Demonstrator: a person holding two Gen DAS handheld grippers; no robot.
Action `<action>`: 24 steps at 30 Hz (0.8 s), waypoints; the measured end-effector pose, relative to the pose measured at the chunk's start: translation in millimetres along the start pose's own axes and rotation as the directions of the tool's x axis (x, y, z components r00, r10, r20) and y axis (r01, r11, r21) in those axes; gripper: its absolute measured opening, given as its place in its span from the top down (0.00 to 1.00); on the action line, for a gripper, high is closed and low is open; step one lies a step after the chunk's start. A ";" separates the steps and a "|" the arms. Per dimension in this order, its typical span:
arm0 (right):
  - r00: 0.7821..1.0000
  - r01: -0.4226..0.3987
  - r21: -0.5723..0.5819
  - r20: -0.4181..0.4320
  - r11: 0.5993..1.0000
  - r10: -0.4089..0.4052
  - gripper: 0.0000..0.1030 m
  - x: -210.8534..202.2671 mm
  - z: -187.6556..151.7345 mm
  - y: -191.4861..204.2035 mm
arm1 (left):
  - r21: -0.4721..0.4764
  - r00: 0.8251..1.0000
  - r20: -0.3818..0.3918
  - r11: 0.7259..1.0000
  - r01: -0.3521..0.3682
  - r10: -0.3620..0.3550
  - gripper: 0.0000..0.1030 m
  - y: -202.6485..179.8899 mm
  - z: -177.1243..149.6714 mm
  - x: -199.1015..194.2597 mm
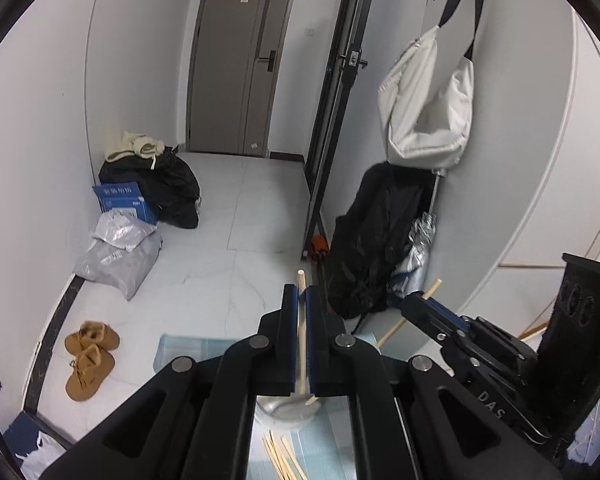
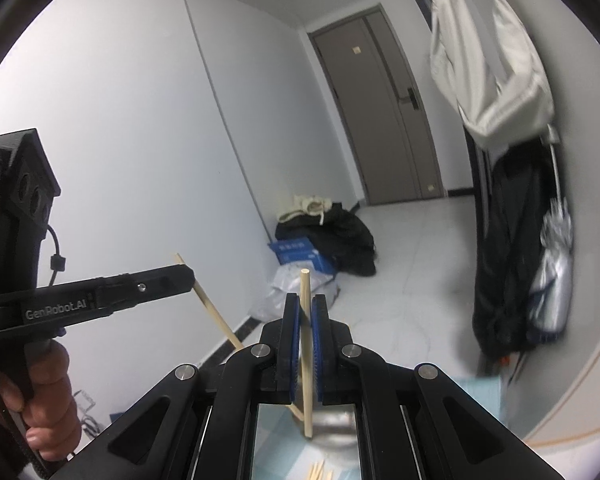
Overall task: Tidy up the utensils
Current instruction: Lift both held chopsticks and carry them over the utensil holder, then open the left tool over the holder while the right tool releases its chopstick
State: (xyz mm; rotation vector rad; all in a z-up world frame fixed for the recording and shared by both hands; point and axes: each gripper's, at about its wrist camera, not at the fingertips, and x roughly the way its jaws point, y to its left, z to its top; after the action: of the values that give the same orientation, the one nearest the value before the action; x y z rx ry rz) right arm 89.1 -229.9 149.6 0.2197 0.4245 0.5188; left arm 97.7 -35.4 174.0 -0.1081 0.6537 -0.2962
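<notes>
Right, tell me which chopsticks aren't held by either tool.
The loose chopsticks lying flat on the blue mat; the other two each stand clamped in a tool, lifted off it.

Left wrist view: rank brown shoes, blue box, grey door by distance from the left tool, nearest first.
From the left tool, shut on a chopstick:
1. Brown shoes, floor, lower left.
2. Blue box, left wall, against the black clothes pile.
3. Grey door, far end of the hallway.
</notes>
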 end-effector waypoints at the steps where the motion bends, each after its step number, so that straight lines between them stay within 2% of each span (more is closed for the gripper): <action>1: 1.000 0.001 -0.005 0.004 1.000 -0.001 0.95 2.9 4.3 -1.2 | -0.002 1.000 0.003 1.000 0.000 0.000 1.00 0.8 3.8 3.0; 9: 0.999 0.036 -0.059 0.013 0.998 -0.035 0.95 41.0 30.6 -18.8 | 0.021 0.999 0.003 0.999 -0.034 0.034 1.00 7.6 19.9 36.2; 17: 0.997 0.055 -0.054 -0.045 0.997 -0.057 0.95 78.3 15.3 -42.6 | 0.053 0.996 -0.072 0.997 -0.049 0.053 1.00 14.9 7.0 70.3; 21: 0.996 0.031 -0.054 -0.084 0.998 -0.036 0.95 90.6 2.8 -50.7 | 0.034 0.993 -0.113 0.999 -0.023 0.026 1.00 21.8 0.5 84.3; 24: 0.994 0.014 -0.051 -0.108 0.999 -0.019 0.95 98.3 -5.6 -53.6 | 0.033 0.993 -0.114 0.999 -0.035 0.039 1.00 23.5 -5.4 91.0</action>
State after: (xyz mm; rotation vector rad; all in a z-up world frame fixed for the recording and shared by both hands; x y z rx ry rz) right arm 187.0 -223.6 95.1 0.1400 0.5184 0.5259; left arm 168.6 -40.8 112.3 -0.0496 0.7644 -0.2783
